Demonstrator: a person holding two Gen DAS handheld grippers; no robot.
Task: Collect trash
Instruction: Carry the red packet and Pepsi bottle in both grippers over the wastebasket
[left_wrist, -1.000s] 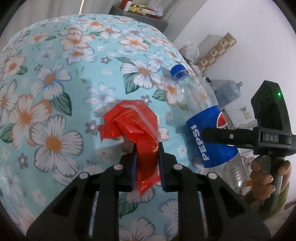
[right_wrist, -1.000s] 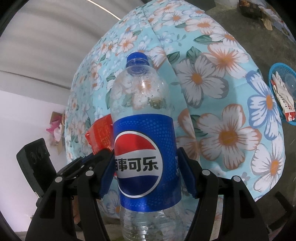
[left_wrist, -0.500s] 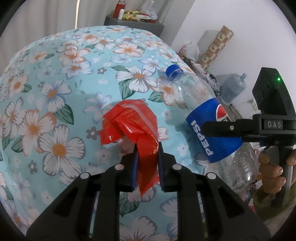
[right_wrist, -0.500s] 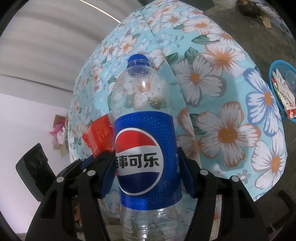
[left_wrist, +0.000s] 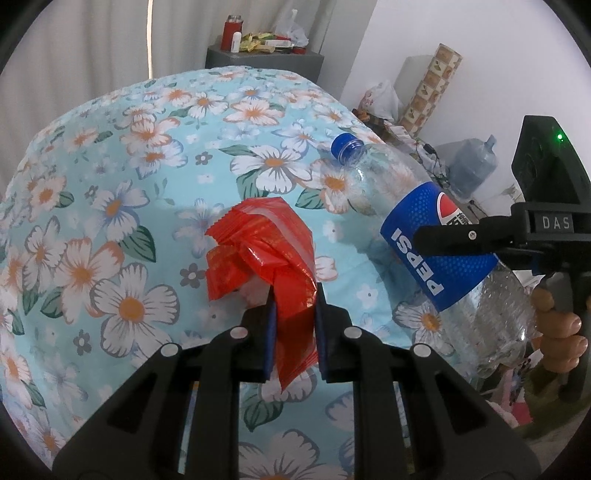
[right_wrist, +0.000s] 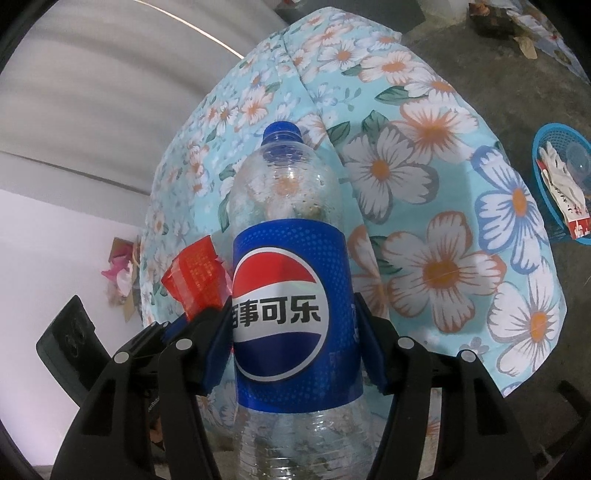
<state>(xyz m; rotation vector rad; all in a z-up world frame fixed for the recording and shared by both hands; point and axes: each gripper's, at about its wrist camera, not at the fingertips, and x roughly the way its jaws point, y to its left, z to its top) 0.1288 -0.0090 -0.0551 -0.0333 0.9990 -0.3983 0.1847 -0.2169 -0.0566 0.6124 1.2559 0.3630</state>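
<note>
A crumpled red plastic wrapper (left_wrist: 266, 254) hangs above the floral bedspread (left_wrist: 110, 206), and my left gripper (left_wrist: 294, 299) is shut on its lower end. The same red wrapper (right_wrist: 195, 277) shows at the left of the right wrist view. An empty clear Pepsi bottle (right_wrist: 291, 295) with a blue cap and blue label is clamped at the label by my right gripper (right_wrist: 293, 332). In the left wrist view that Pepsi bottle (left_wrist: 424, 236) is lifted at the right, tilted with its cap toward the bed, with my right gripper (left_wrist: 458, 236) and a hand on its handle.
A blue basket (right_wrist: 561, 188) with paper and plastic trash stands on the concrete floor at the right. A grey cabinet (left_wrist: 264, 61) with bottles stands behind the bed. A patterned roll (left_wrist: 432, 88), bags and a water jug (left_wrist: 472, 166) line the white wall.
Both views have lifted and tilted a little, so the bed sits lower and more of the room shows. The wrapper and the bottle stay clamped as before.
</note>
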